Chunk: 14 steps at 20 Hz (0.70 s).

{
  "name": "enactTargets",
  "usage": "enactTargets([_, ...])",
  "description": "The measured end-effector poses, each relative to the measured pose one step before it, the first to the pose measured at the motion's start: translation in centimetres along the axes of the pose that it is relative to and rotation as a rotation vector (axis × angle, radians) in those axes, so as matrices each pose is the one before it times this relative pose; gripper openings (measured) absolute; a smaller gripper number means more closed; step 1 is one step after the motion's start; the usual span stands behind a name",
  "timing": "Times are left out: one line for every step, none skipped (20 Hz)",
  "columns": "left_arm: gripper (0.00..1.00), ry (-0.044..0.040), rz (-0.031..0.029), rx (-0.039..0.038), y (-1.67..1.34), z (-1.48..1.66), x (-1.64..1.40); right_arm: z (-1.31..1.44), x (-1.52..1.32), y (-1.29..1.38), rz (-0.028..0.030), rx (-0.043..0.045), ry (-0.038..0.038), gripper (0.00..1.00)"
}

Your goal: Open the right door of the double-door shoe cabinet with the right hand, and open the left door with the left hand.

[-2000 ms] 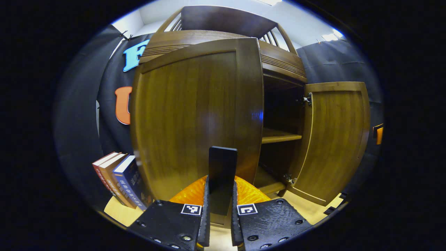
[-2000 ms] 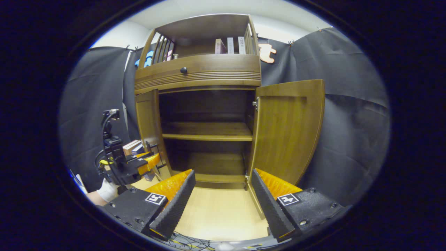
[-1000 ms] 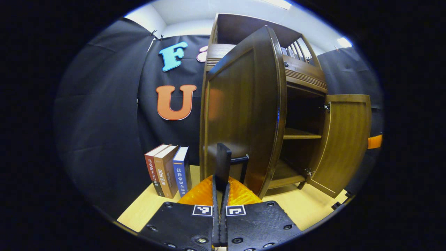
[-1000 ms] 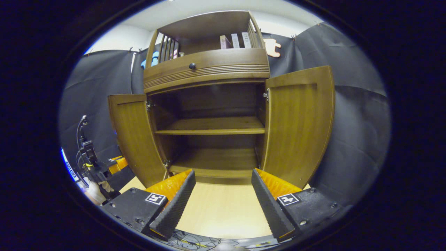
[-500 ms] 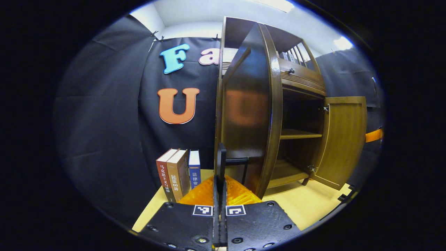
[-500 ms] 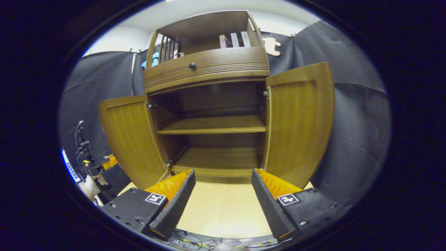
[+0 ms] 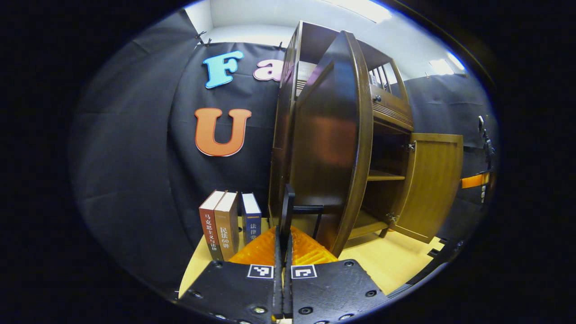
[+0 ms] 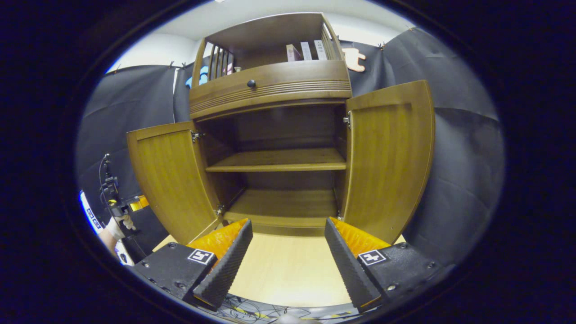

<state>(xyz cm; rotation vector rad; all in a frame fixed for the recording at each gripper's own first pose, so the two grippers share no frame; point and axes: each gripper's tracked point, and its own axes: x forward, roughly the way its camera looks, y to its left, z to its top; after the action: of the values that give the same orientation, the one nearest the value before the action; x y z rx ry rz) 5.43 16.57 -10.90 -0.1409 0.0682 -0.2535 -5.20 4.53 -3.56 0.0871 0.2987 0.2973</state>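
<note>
Finishing: left gripper [image 7: 283, 252] jaws clamped on left door [image 7: 330, 148] handle [image 7: 288, 211], release straight back; right gripper [image 8: 288, 252] jaws wide, empty; right door [image 8: 387, 157] open.

One shoe cabinet [image 8: 270, 90] with two doors, the left door [image 8: 168, 175] and the right door [image 8: 389, 157], both swung open. Two shelves inside [image 8: 276, 161]. One drawer with one round knob [image 8: 251, 83]. Three books [image 7: 227, 225] standing on the floor beside the cabinet; three more books [image 8: 306, 50] up in the top compartment.
</note>
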Motion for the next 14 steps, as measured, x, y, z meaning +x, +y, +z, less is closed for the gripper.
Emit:
enactTargets([0.0, 0.01252, -0.02758, -0.01344, -0.167, -0.199, -0.131, 0.108, 0.035, -0.156, -0.00255, -0.00111, -0.00093, 1.0])
enactTargets([0.11, -0.00265, -0.01048, -0.00225, 0.112, 0.187, -0.191, 0.019, 0.078, -0.055, 0.00123, -0.00015, -0.00114, 1.0])
enactTargets([0.23, -0.01353, -0.00682, 0.01302, 0.262, 0.326, -0.165, 0.068, 0.052, -0.01, 0.00339, 0.00146, 0.00084, 1.0])
enactTargets([0.38, 0.00161, 0.0267, 0.02057, 0.809, 0.592, -1.149, 0.002, -0.029, -0.047, 0.0028, 0.0025, -0.00181, 1.0])
enactTargets([0.54, 0.00832, 0.01917, 0.01375, 0.515, -0.284, -0.487, 0.101, 0.037, -0.155, 0.00142, -0.00105, 0.00093, 1.0])
enactTargets([0.69, 0.01336, 0.02601, 0.01265, 0.572, -0.152, -0.79, 0.057, 0.047, -0.209, -0.00063, -0.00065, -0.00162, 1.0])
enactTargets([0.85, 0.00639, 0.01686, 0.01401, 0.045, 0.272, -1.086, 0.314, 0.095, -0.226, -0.00192, 0.00037, -0.00514, 1.0])
enactTargets([1.0, -0.0027, 0.01924, 0.0186, -0.108, 0.413, -0.651, 0.265, 0.109, -0.251, -0.00249, -0.00155, -0.00508, 1.0])
enactTargets([1.0, 0.00055, 0.02283, 0.01654, -0.053, 0.263, -0.745, 0.282, 0.16, -0.211, -0.00239, -0.00222, -0.00558, 1.0])
enactTargets([0.95, -0.00078, 0.01118, 0.01442, -0.483, 0.389, -0.757, 0.214, 0.148, -0.146, -0.00293, -0.00096, -0.0062, 1.0])
enactTargets([0.95, -0.00327, 0.01113, 0.01299, -0.6, 0.673, -0.747, 0.266, 0.172, 0.0, -0.00002, 0.00253, -0.00781, 1.0])
enactTargets([0.95, -0.00594, 0.02033, 0.01521, -0.461, 0.576, -0.671, 0.093, 0.057, 0.148, 0.00238, -0.00033, -0.005, 1.0])
enactTargets([0.95, -0.00927, 0.04441, 0.01699, -0.058, 0.764, -0.749, 0.072, 0.182, 0.123, 0.00371, -0.00539, -0.00402, 1.0])
enactTargets([0.95, -0.01293, 0.06276, 0.00714, 0.215, 0.891, -0.616, 0.04, 0.096, 0.085, 0.00176, -0.00614, -0.00392, 1.0])
